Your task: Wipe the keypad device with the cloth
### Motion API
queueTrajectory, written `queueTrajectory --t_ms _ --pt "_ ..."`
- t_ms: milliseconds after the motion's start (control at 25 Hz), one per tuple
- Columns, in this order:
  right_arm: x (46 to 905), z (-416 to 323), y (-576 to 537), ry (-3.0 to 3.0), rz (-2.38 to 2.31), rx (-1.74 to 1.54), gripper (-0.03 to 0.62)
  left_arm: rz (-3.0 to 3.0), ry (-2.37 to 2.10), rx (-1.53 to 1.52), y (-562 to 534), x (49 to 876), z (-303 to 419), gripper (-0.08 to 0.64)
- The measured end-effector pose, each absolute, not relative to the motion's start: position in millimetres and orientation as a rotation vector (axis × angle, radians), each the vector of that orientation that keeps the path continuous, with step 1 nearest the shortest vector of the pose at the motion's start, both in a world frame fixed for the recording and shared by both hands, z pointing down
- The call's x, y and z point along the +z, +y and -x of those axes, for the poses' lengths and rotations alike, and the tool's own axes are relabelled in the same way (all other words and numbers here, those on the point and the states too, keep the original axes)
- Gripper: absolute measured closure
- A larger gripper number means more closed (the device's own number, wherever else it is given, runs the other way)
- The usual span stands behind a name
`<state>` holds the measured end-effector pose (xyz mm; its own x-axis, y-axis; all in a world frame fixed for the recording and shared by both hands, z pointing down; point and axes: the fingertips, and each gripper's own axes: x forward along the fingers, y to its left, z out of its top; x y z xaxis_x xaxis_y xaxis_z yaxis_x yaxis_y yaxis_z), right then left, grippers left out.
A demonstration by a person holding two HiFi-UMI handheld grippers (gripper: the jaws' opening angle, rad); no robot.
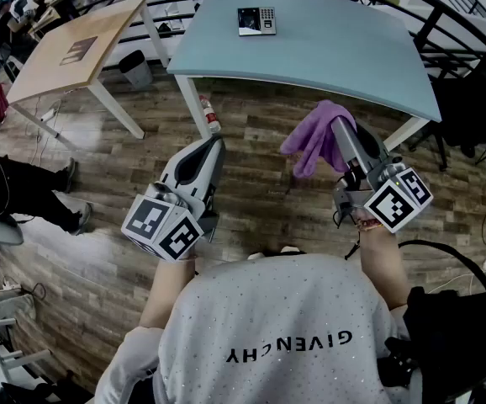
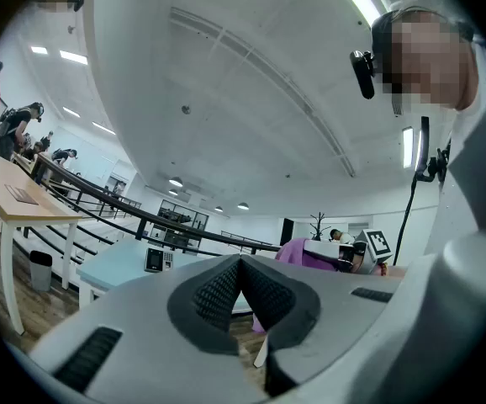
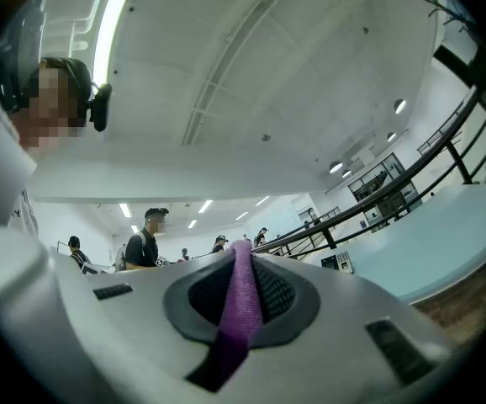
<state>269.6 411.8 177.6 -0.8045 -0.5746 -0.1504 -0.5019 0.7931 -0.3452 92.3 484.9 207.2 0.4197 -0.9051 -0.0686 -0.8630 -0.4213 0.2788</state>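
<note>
One keypad device (image 1: 256, 20) is lying on the light blue counter (image 1: 335, 49), toward its far edge and left of its middle, with nothing touching it. Nothing else is sitting on this counter. Both tools are hanging on the near side of the counter, over the wooden floor (image 1: 260, 200), well apart from the device.

The right tool (image 1: 342, 126) is clamping the one purple cloth (image 1: 314, 137) between its jaws. The cloth is bunching at the tips and drooping to the left, just short of the counter's near edge. In the right gripper view a strip of the cloth (image 3: 241, 297) is running straight up through the closed jaws of this tool (image 3: 243, 259).

The left tool (image 1: 214, 146) is pointing toward the counter's near left leg. In the left gripper view its jaws (image 2: 240, 268) are pressing together with nothing between them.

A second counter (image 1: 75, 53), wooden, is standing to the left of the blue one, with one grey bin (image 1: 134, 68) between the two.
</note>
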Motion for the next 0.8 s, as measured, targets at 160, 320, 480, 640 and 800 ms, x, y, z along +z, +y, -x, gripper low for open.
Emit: queueTrajectory --t_ms 160,320,480,640,800 --pt "180.9 -265.9 409.4 2.739 0.855 -0.427 0.578 -2.474 -1.555 -0.307 483.9 207.8 -88.4 0.558" --pt "186.5 -261.5 406.0 2.762 0.880 -0.409 0.578 -2.485 -1.533 -0.287 478.5 210.3 -88.0 0.558" --pt "194.9 -257.5 400.3 2.784 0.894 -0.422 0.578 -2.481 -1.553 -0.301 470.2 210.8 -84.1 0.560" --pt "196.5 -255.8 379.1 2.746 0.882 -0.441 0.577 -2.501 -1.560 -0.347 455.0 210.0 -81.7 0.560" --pt "191.2 -245.9 341.7 2.736 0.836 -0.422 0.577 -2.523 -1.550 -0.365 423.9 202.3 -79.5 0.560"
